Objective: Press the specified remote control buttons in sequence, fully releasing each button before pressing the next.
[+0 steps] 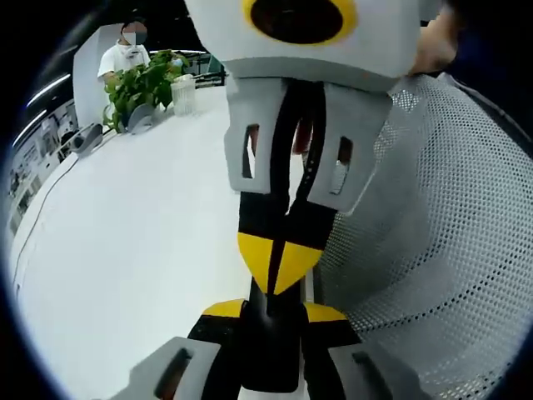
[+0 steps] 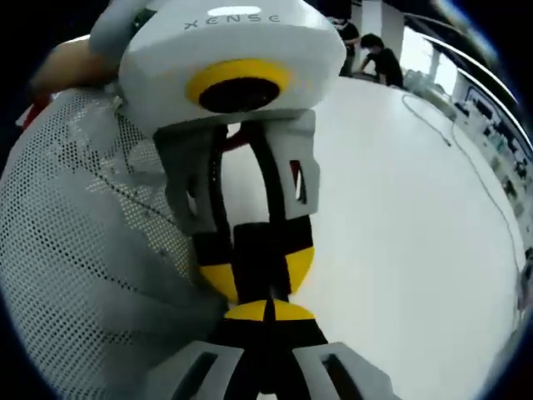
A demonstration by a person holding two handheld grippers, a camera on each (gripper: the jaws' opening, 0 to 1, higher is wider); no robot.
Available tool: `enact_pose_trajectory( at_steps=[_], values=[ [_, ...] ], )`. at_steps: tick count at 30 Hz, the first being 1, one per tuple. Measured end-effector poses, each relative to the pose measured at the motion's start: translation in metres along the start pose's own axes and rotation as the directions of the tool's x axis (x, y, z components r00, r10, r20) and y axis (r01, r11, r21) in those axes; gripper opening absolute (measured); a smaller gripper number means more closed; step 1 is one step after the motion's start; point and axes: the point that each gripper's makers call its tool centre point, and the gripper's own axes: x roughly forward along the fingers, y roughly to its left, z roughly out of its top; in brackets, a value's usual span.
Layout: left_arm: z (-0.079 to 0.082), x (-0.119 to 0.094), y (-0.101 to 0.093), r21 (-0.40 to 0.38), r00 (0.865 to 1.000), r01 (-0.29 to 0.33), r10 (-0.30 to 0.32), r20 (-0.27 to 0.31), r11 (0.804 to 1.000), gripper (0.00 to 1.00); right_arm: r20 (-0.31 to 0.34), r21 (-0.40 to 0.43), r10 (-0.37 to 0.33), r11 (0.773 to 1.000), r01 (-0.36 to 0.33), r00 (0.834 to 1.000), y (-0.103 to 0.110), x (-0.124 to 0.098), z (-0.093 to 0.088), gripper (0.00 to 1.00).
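a: where are the two grippers?
b: tip to tip over the white table [image 1: 125,250]. the left gripper [image 1: 271,321] has its jaws pressed together, and so does the right gripper [image 2: 268,321].
a: and the remote?
b: can't make one out. a mesh sleeve [image 1: 433,242] lies beside them; a potted plant [image 1: 143,87] stands far off.

Grey mesh sleeve [image 1: 433,217] — perforated.
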Motion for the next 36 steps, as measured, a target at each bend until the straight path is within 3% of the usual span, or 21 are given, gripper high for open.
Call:
enact_pose_trajectory(
  at_steps=[6, 8, 12, 13, 16, 18, 20, 26, 36],
  values=[
    [0.0, 0.0, 0.0, 0.005, 1.0, 0.0, 0.0, 0.004, 1.0, 0.25, -0.007, -0.05, -0.045, 0.998, 0.044, 0.999, 0.0, 0.003, 0.002, 0.0],
    [0.0, 0.0, 0.0, 0.01, 1.0, -0.002, 0.002, 0.002, 1.0, 0.25, -0.02, -0.107, -0.087, 0.991, 0.084, 0.996, -0.001, 0.003, 0.002, 0.0],
    [0.0, 0.0, 0.001, 0.008, 1.0, -0.007, 0.007, 0.004, 1.0, 0.25, -0.073, -0.274, -0.168, 0.951, 0.143, 0.983, -0.002, 0.005, 0.004, 0.0],
    [0.0, 0.0, 0.001, 0.01, 1.0, -0.009, 0.009, 0.003, 1.0, 0.25, -0.071, -0.259, -0.164, 0.956, 0.14, 0.984, -0.002, 0.006, 0.004, 0.0],
    [0.0, 0.0, 0.001, 0.009, 1.0, -0.01, 0.01, 0.004, 1.0, 0.25, -0.002, -0.076, -0.105, 0.992, 0.105, 0.994, -0.004, 0.004, 0.004, 0.0],
    [0.0, 0.0, 0.001, 0.011, 1.0, -0.012, 0.012, 0.004, 1.0, 0.25, 0.055, 0.027, -0.058, 0.998, 0.056, 0.997, -0.006, 0.001, 0.004, 0.0],
    [0.0, 0.0, 0.001, 0.004, 1.0, -0.011, 0.011, 0.006, 1.0, 0.25, 0.081, 0.067, -0.02, 0.998, 0.014, 0.997, -0.003, 0.0, 0.002, 0.0],
    [0.0, 0.0, 0.001, -0.005, 1.0, -0.009, 0.009, 0.012, 1.0, 0.25, 0.054, -0.041, -0.03, 0.999, 0.033, 0.998, 0.005, 0.0, 0.003, 0.0],
    [0.0, 0.0, 0.002, -0.016, 1.0, -0.01, 0.01, 0.015, 1.0, 0.25, 0.032, -0.087, -0.064, 0.994, 0.067, 0.997, -0.001, 0.005, 0.008, 0.0]
  ],
)
